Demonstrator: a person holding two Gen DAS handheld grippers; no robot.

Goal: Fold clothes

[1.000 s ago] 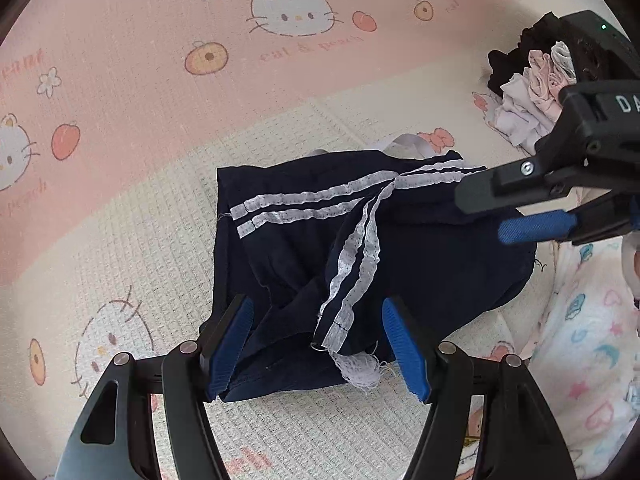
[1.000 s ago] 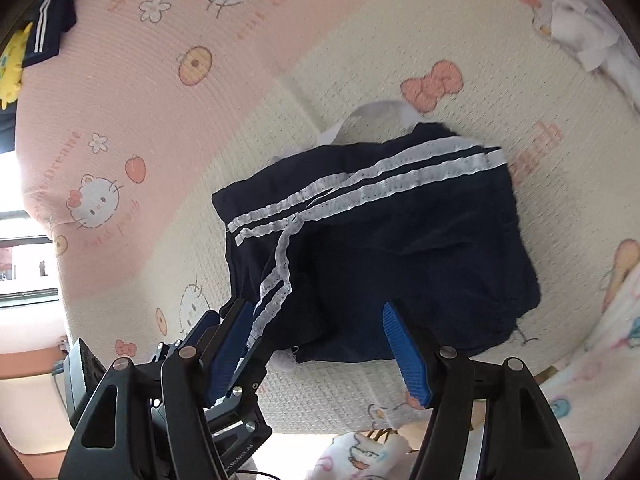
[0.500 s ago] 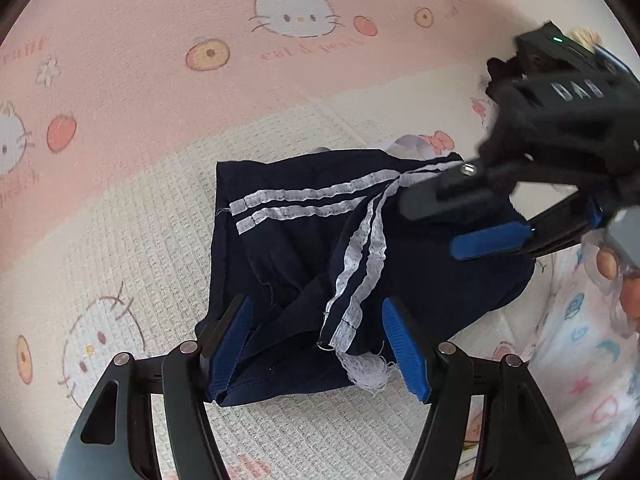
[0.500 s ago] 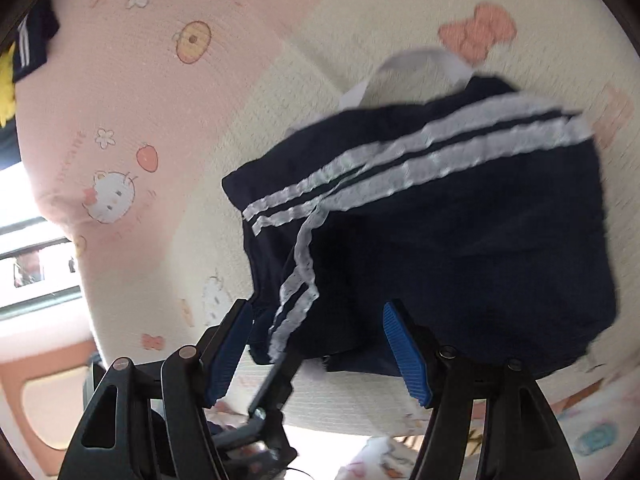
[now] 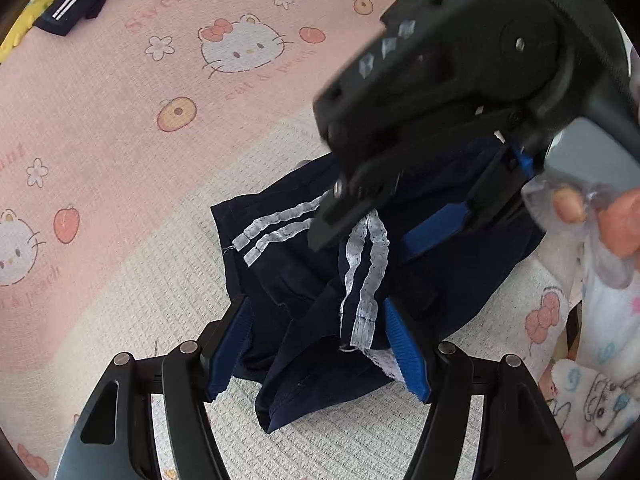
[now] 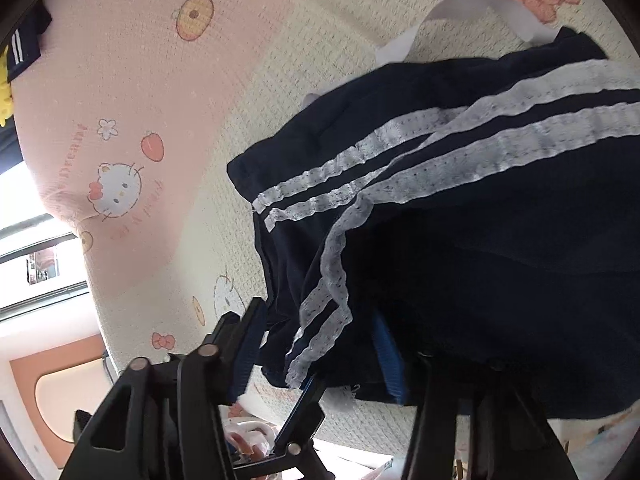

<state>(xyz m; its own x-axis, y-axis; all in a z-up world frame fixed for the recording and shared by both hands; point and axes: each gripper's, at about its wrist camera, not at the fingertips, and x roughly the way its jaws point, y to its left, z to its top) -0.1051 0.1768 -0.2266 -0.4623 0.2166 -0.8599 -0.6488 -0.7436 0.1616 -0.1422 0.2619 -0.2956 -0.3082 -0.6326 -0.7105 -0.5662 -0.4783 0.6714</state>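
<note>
Navy striped shorts (image 5: 320, 300), lying crumpled on the cream waffle blanket (image 5: 120, 280), should be pinched at the near hem by the closing right gripper (image 6: 316, 344) (cloth already between its jaws) before the open left gripper (image 5: 320, 344), straddling that hem, is shut.

Soft daylight, blown-out window glare at left, fisheye-bent edges, slight motion blur.

Both wrist cameras look steeply down, close over the navy shorts (image 5: 304, 300) they share. The right view sits nearer, perhaps lower
</note>
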